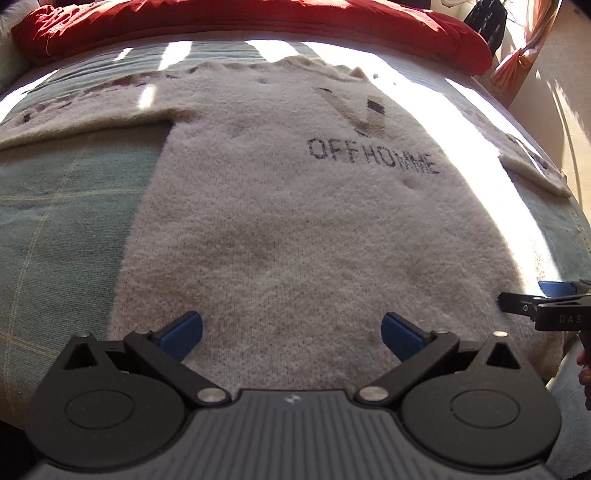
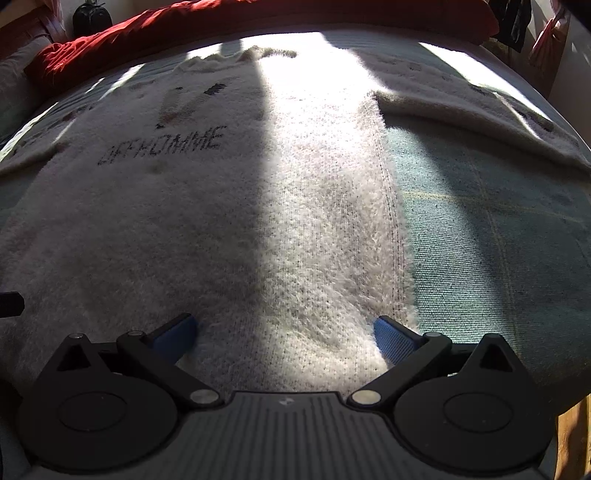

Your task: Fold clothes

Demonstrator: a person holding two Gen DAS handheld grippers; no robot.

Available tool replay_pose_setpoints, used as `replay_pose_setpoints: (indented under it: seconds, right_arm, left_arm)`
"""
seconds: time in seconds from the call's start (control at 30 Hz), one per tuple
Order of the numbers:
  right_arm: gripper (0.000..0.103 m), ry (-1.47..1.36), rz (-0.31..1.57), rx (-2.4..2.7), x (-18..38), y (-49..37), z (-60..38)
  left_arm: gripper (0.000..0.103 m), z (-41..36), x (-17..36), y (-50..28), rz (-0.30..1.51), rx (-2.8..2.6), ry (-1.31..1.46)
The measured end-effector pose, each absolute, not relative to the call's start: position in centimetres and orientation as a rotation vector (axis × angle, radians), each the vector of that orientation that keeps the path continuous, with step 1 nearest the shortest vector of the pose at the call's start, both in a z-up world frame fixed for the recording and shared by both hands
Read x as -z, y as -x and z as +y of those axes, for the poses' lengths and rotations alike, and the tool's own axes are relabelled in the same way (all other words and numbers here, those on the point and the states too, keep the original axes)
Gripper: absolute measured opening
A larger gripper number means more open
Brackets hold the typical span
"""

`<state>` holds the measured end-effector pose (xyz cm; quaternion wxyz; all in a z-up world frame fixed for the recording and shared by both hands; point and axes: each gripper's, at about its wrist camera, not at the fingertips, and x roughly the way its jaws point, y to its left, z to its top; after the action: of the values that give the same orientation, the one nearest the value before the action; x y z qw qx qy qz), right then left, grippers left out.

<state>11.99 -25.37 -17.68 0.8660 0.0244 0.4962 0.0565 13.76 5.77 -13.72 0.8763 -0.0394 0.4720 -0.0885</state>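
Across the bed (image 1: pixel 66 206) with its green checked cover, I see one cream sweater (image 1: pixel 295 221) spread flat, both sleeves out sideways. Behind it lies one red quilt (image 1: pixel 258 22), clear of the sweater. My left claw (image 1: pixel 291 332) hovers released over the hem; my right claw (image 2: pixel 284 334) hovers released over the hem's right corner, grasping nothing.

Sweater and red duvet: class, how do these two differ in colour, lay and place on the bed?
The sweater is cream and fuzzy, with dark lettering; the red duvet is plain red. The sweater lies spread flat with its sleeves out; the duvet is bunched up. The sweater is near the grippers; the duvet sits at the far edge. Both rest on the green bedsheet.
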Motion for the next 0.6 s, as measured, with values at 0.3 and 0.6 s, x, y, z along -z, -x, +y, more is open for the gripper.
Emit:
replay_pose_setpoints:
  seconds: [0.3,0.6]
  right_arm:
    - [0.103,-0.187,0.924,-0.113,15.1,-12.3,-26.8]
    - [0.103,-0.309,0.948,-0.126,16.8,-12.5,-28.2]
  left_arm:
    - [0.102,4.5,16.4,-18.3,0.995,0.196,0.102]
    - [0.102,5.1,16.8,-14.7,0.923,0.182,0.096]
